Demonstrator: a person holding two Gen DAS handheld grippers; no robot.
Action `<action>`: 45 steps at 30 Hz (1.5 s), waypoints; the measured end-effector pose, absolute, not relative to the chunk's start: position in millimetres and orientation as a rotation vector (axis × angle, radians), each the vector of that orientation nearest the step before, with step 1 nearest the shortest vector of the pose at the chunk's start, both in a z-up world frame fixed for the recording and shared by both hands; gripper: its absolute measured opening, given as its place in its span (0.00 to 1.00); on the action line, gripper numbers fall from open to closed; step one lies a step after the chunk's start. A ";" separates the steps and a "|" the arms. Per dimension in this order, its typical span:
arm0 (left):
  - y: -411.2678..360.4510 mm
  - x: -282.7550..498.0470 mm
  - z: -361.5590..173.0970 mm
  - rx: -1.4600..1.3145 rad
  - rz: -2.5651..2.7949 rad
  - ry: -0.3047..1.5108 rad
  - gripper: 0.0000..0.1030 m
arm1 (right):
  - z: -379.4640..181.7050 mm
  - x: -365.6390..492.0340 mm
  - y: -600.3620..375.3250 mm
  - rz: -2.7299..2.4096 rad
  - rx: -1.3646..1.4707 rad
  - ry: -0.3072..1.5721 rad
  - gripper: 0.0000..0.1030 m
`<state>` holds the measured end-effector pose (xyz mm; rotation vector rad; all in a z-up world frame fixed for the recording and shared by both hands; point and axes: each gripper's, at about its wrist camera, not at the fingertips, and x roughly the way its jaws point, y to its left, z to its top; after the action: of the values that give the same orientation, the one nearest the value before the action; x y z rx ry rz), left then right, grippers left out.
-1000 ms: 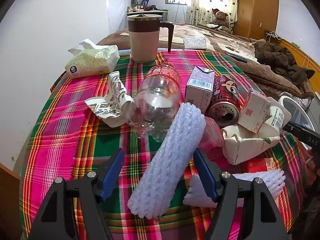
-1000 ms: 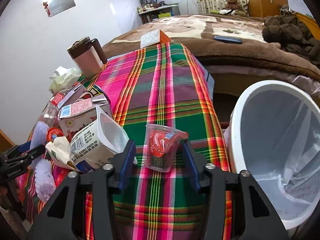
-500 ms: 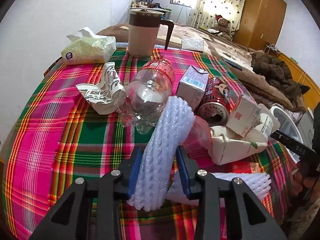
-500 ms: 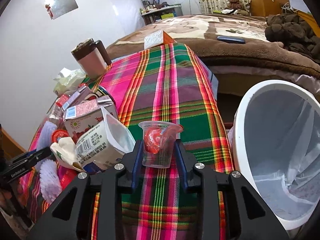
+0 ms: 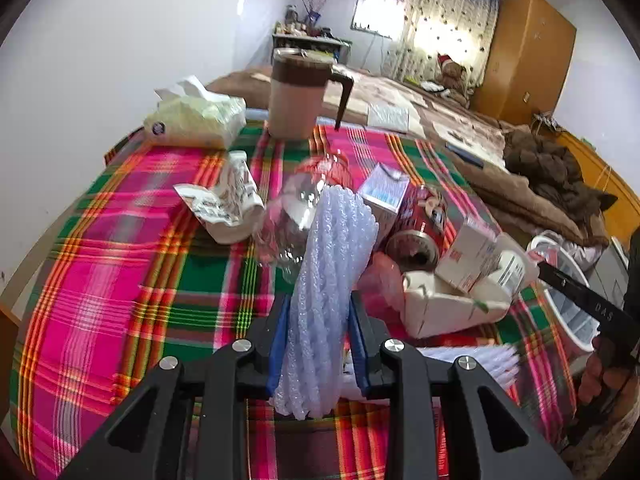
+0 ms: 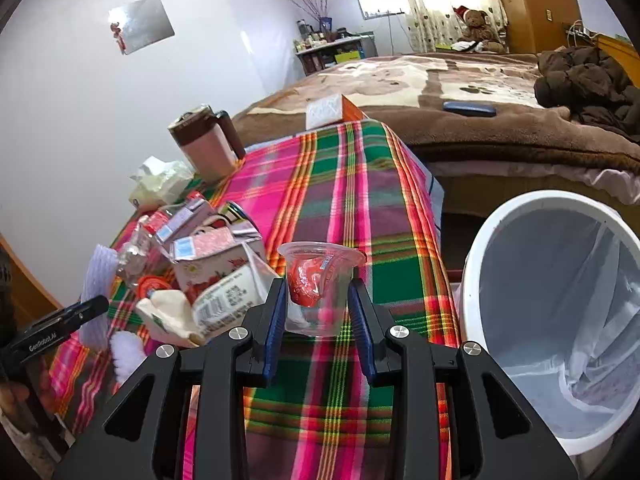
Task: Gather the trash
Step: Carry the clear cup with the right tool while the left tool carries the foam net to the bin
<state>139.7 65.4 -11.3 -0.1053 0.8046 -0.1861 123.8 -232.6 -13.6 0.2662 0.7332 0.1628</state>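
Observation:
My left gripper (image 5: 318, 320) is shut on a white foam net sleeve (image 5: 328, 280) and holds it tilted above the plaid tablecloth (image 5: 120, 280). Behind it lie a clear plastic bottle (image 5: 296, 216), a red can (image 5: 420, 224), small cartons (image 5: 384, 192) and crumpled paper (image 5: 228, 208). My right gripper (image 6: 318, 304) is shut on a clear plastic cup (image 6: 320, 280) with a red wrapper inside, above the cloth's right part. A white lined trash bin (image 6: 560, 312) stands just right of it, beside the table.
A brown-lidded mug (image 5: 300, 96) and a tissue pack (image 5: 196, 120) stand at the table's far side. A second foam sleeve (image 5: 472, 360) lies right of my left gripper. A bed (image 6: 480, 112) lies beyond the table.
Both grippers closed: the left on the foam sleeve, the right on the plastic cup. Both have since lifted their items slightly off the cloth.

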 end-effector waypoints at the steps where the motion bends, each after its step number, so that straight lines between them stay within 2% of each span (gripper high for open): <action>1: 63.5 138.1 -7.1 -0.096 -0.183 0.794 0.29 | -11.3 122.7 -232.3 0.165 0.263 0.726 0.32; 10: 34.8 127.7 23.4 -0.060 -0.236 0.709 0.29 | 12.1 107.2 -244.1 0.168 0.268 0.650 0.32; 24: -70.9 138.1 38.2 -0.023 -0.449 0.692 0.29 | 32.1 81.3 -304.7 0.043 0.275 0.578 0.32; 45: -224.2 151.1 1.6 0.064 -0.683 0.806 0.29 | -25.3 89.3 -386.2 -0.142 0.276 0.744 0.32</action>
<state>151.1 -224.2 1.6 0.0644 0.8058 -0.6826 89.3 -386.2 -25.3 0.2757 0.7439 -0.1421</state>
